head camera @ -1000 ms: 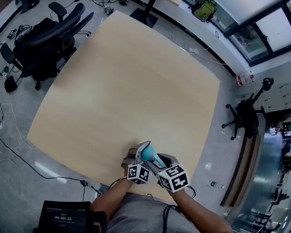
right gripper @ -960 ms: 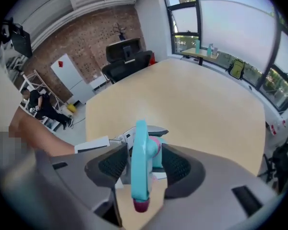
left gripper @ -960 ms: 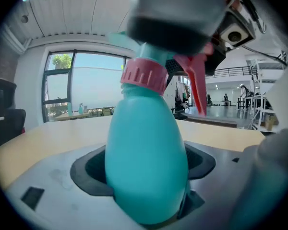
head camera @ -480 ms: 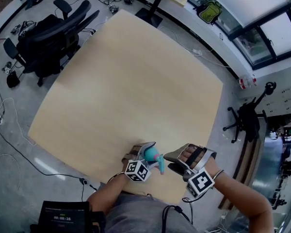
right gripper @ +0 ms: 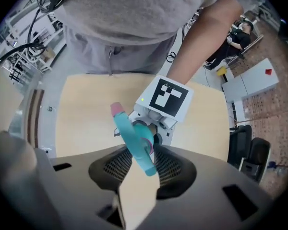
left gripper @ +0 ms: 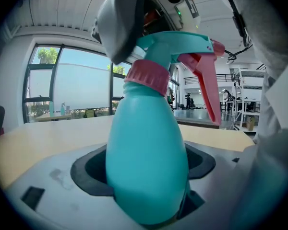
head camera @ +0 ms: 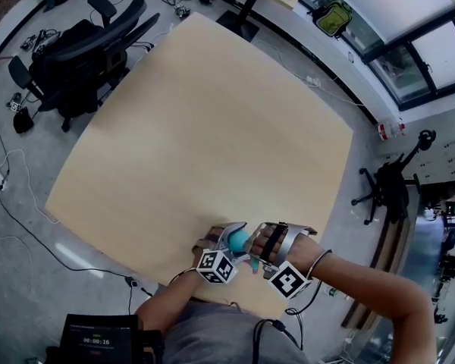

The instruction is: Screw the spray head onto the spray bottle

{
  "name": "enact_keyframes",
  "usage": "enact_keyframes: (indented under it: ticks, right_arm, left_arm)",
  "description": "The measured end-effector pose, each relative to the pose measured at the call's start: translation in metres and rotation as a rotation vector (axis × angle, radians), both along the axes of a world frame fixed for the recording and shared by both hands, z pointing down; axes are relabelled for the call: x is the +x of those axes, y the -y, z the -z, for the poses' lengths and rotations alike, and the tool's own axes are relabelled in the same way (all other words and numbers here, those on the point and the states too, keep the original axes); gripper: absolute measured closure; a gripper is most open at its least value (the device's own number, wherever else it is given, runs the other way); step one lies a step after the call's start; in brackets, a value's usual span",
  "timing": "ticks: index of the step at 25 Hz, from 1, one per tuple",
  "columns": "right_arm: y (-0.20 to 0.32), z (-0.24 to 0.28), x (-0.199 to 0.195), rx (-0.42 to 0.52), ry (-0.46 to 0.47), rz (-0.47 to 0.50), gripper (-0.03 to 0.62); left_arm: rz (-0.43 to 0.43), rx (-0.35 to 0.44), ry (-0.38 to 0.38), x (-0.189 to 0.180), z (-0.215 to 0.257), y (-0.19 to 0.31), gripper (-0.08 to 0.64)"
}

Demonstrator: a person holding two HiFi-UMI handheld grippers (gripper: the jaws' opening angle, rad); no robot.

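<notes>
Over table (head camera: 197,127) edge — left gripper (head camera: 229,237) clamps spray bottle (left gripper: 149,166); right gripper (right gripper: 142,169), jaws just closing, pinches spray head (left gripper: 182,44).

My bench (head camera: 189,120), pale wood. Black office chair (head camera: 80,48) at ten o'clock, second chair (head camera: 385,190) at three, green bag (head camera: 334,19) at one.

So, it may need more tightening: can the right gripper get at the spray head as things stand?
Likely yes. The right gripper has just been closing its jaws and the spray head is pinched between the pads; the left gripper holds the spray bottle lower down, clear of it.
</notes>
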State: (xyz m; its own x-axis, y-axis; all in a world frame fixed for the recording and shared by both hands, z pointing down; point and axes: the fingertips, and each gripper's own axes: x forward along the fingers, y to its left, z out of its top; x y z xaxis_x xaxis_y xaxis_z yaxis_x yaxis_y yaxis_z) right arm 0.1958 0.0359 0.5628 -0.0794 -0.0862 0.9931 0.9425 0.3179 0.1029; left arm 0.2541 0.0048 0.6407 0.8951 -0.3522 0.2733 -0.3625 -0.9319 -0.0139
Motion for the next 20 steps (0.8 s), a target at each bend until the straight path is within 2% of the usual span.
enact_keyframes:
  ticks: [1, 6, 10, 12, 15, 20]
  right_arm:
    - [0.000, -0.001, 0.000, -0.005, -0.002, -0.006, 0.462]
    - [-0.002, 0.001, -0.005, -0.035, 0.020, -0.084, 0.463]
    - [0.000, 0.004, -0.010, -0.181, 0.046, -0.300, 0.463]
    - [0.001, 0.006, -0.012, -0.259, 0.070, -0.376, 0.463]
    - [0.003, 0.007, -0.012, -0.367, 0.100, -0.460, 0.463]
    - [0.008, 0.007, -0.010, -0.405, 0.152, -0.506, 0.463]
  left_arm:
    - [0.001, -0.001, -0.001, 0.000, 0.000, 0.000, 0.167]
    - [-0.003, -0.001, 0.009, 0.000, 0.000, -0.001, 0.168]
    - [-0.011, 0.001, 0.014, 0.001, 0.001, -0.002, 0.168]
    - [-0.014, 0.001, 0.012, 0.001, 0.001, -0.002, 0.168]
    - [-0.020, -0.001, 0.009, 0.002, 0.000, -0.003, 0.169]
    - [-0.037, -0.009, -0.009, 0.002, 0.002, -0.002, 0.169]
